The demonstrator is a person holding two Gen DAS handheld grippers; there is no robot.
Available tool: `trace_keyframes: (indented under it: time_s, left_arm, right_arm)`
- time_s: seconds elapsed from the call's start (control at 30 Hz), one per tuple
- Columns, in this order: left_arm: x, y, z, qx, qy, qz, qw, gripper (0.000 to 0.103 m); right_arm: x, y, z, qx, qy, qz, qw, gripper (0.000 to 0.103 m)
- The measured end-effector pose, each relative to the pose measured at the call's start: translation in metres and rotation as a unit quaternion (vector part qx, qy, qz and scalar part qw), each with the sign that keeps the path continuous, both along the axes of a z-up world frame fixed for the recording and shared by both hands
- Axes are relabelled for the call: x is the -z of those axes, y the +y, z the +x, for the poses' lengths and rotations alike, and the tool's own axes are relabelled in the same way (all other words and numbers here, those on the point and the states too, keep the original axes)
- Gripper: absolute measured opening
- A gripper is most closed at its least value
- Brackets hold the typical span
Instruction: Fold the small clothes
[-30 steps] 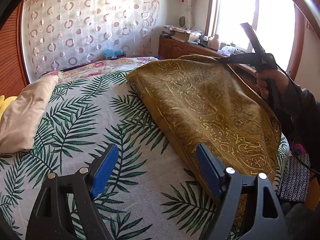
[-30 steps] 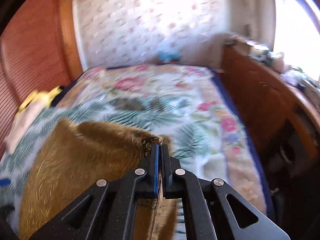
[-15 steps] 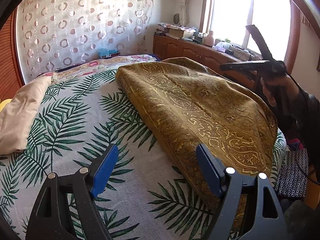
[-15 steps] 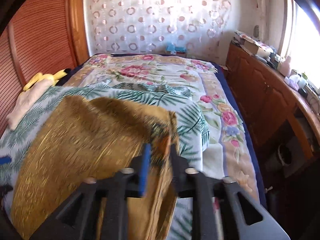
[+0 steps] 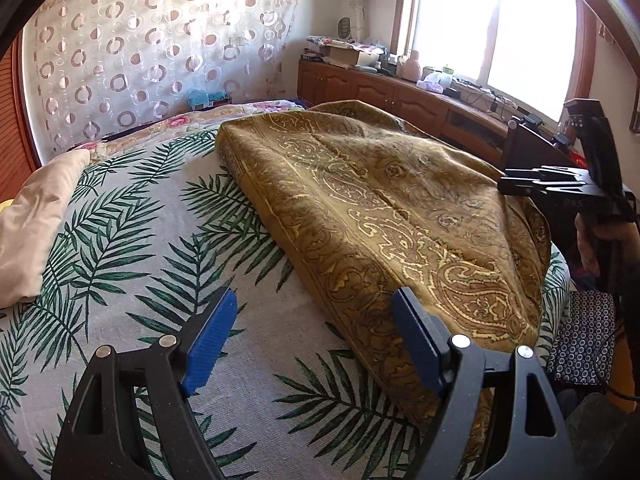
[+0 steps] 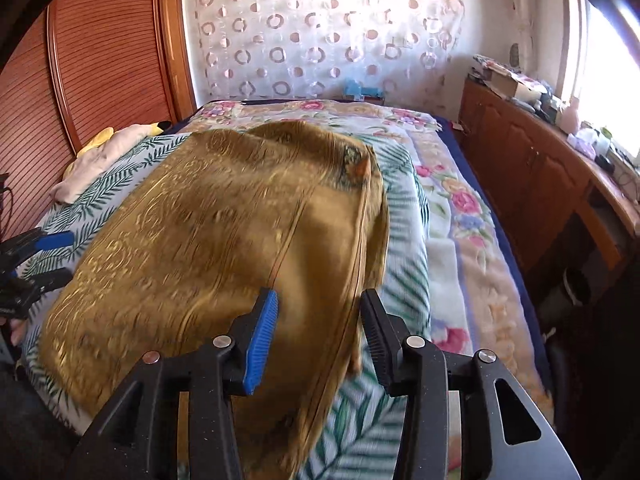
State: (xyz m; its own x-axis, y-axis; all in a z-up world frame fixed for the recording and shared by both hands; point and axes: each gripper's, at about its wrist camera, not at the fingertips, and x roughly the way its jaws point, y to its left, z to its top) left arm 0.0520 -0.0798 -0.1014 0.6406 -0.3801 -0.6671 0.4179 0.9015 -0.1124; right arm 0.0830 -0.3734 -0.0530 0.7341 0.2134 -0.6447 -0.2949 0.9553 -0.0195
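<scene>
Both claws, left (image 5: 314, 338) and right (image 6: 320, 334), unclenched, right newly parted; gold cloth (image 5: 384, 208) lengthwise toward curtain (image 5: 160, 52).

Mustard-gold cloth (image 5: 384, 208): woven, slight sheen, raised paisley pattern in paler thread, lying on a matt, coarse-weave bed cover (image 5: 132, 248) printed with green palm fronds; cream pillow (image 5: 36, 224) at the left is smooth, soft fabric. Left hand-held gripper (image 5: 316, 344) and right hand-held gripper (image 6: 320, 332): matt black plastic with a fine speckle, bright metal pins, ribbed blue pads (image 5: 210, 344). Far wall hung with sheer curtain (image 5: 160, 52) bearing ring motifs; cabinets (image 6: 532, 168) and slatted panel (image 6: 104, 52) of glossy reddish-brown wood.
</scene>
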Motion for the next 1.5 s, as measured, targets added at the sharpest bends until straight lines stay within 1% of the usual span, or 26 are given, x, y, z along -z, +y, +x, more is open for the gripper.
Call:
trace_keyframes:
  time_s: [0.03,0.07,0.13,0.2,0.33,0.4,0.43,0.47,0.5,0.53,0.57,0.63,0.77,0.83,1.0,1.1,1.13,1.2,1.23,1.3,1.33,1.37,1.4,1.43,1.47,1.5]
  left_arm:
    - [0.001,-0.002,-0.001,0.003,0.002,0.002,1.0,0.081]
    - [0.001,-0.003,-0.002,0.006,0.003,0.004,1.0,0.081]
    - [0.002,-0.005,-0.004,0.011,0.006,0.008,0.9999,0.081]
    - [0.002,-0.005,-0.006,0.016,0.009,0.005,0.9998,0.081]
    - [0.001,-0.005,-0.011,0.032,0.015,-0.009,0.9993,0.081]
    - [0.002,-0.005,-0.011,0.04,0.019,-0.014,0.9989,0.075]
    - [0.002,-0.006,-0.011,0.043,0.022,-0.014,0.9987,0.066]
    - [0.003,-0.008,-0.011,0.048,0.027,-0.013,0.9984,0.061]
    - [0.004,-0.01,-0.011,0.051,0.031,-0.011,0.9981,0.058]
    - [0.006,-0.012,-0.012,0.055,0.035,-0.009,0.9978,0.053]
    - [0.007,-0.013,-0.012,0.059,0.039,-0.007,0.9975,0.049]
    - [0.009,-0.015,-0.014,0.062,0.047,-0.006,0.9969,0.046]
    - [0.009,-0.013,-0.017,0.067,0.046,-0.001,0.9967,0.046]
    - [0.009,-0.011,-0.019,0.067,0.049,-0.005,0.9965,0.046]
    - [0.009,-0.01,-0.024,0.071,0.05,-0.003,0.9962,0.046]
    - [0.009,-0.012,-0.027,0.078,0.051,-0.001,0.9957,0.043]
    - [0.009,-0.012,-0.028,0.079,0.052,-0.002,0.9955,0.04]
    - [0.009,-0.012,-0.03,0.084,0.054,-0.007,0.995,0.036]
    - [0.01,-0.012,-0.031,0.085,0.055,-0.007,0.9949,0.034]
    - [0.01,-0.013,-0.031,0.089,0.056,-0.008,0.9944,0.03]
    - [0.01,-0.014,-0.031,0.092,0.058,-0.011,0.994,0.024]
    - [0.01,-0.014,-0.03,0.097,0.062,-0.015,0.9932,0.017]
    - [0.011,-0.014,-0.031,0.099,0.063,-0.017,0.9929,0.013]
    - [0.01,-0.014,-0.03,0.1,0.062,-0.018,0.9929,0.007]
    - [0.008,-0.013,-0.03,0.095,0.057,-0.019,0.9937,0.003]
    - [0.004,-0.011,-0.03,0.086,0.05,-0.026,0.9947,0.003]
  right_arm:
    - [-0.002,0.003,-0.005,0.0,0.002,0.002,1.0,0.047]
    - [0.001,0.003,-0.011,-0.002,0.006,0.002,1.0,0.055]
    - [0.007,0.004,-0.015,-0.002,0.011,-0.006,1.0,0.062]
    - [0.012,0.003,-0.019,0.0,0.015,-0.01,1.0,0.063]
    - [0.015,-0.002,-0.019,0.007,0.029,-0.001,1.0,0.063]
    - [0.017,-0.001,-0.021,0.007,0.032,-0.002,0.999,0.063]
    - [0.018,-0.002,-0.022,0.004,0.035,-0.003,0.999,0.063]
    - [0.02,0.002,-0.024,0.002,0.037,-0.006,0.999,0.063]
    - [0.02,0.002,-0.024,0.002,0.039,-0.008,0.999,0.063]
    - [0.022,0.002,-0.028,0.001,0.039,-0.009,0.999,0.063]
    - [0.021,0.003,-0.029,0.0,0.038,-0.01,0.999,0.063]
    - [0.021,0.006,-0.029,-0.004,0.038,-0.012,0.999,0.063]
    - [0.019,0.004,-0.031,-0.014,0.04,-0.023,0.999,0.063]
    - [0.018,0.002,-0.031,-0.006,0.041,-0.03,0.999,0.063]
    - [0.021,0.001,-0.033,-0.001,0.05,-0.018,0.999,0.063]
    - [0.02,0.003,-0.035,-0.009,0.058,-0.013,0.998,0.063]
    - [0.02,0.005,-0.036,-0.012,0.059,-0.014,0.998,0.061]
    - [0.02,0.008,-0.039,-0.019,0.058,-0.014,0.998,0.05]
    - [0.02,0.011,-0.04,-0.023,0.058,-0.011,0.998,0.047]
    - [0.02,0.016,-0.041,-0.035,0.056,-0.007,0.998,0.032]
    - [0.02,0.015,-0.04,-0.042,0.056,-0.002,0.998,0.026]
    - [0.021,0.015,-0.04,-0.05,0.058,0.006,0.997,0.012]
    - [0.02,0.016,-0.041,-0.054,0.057,0.014,0.997,0.009]
    - [0.021,0.015,-0.04,-0.053,0.055,0.019,0.997,0.008]
    - [0.021,0.014,-0.041,-0.054,0.05,0.026,0.997,0.007]
    - [0.02,0.012,-0.042,-0.053,0.046,0.035,0.997,0.007]
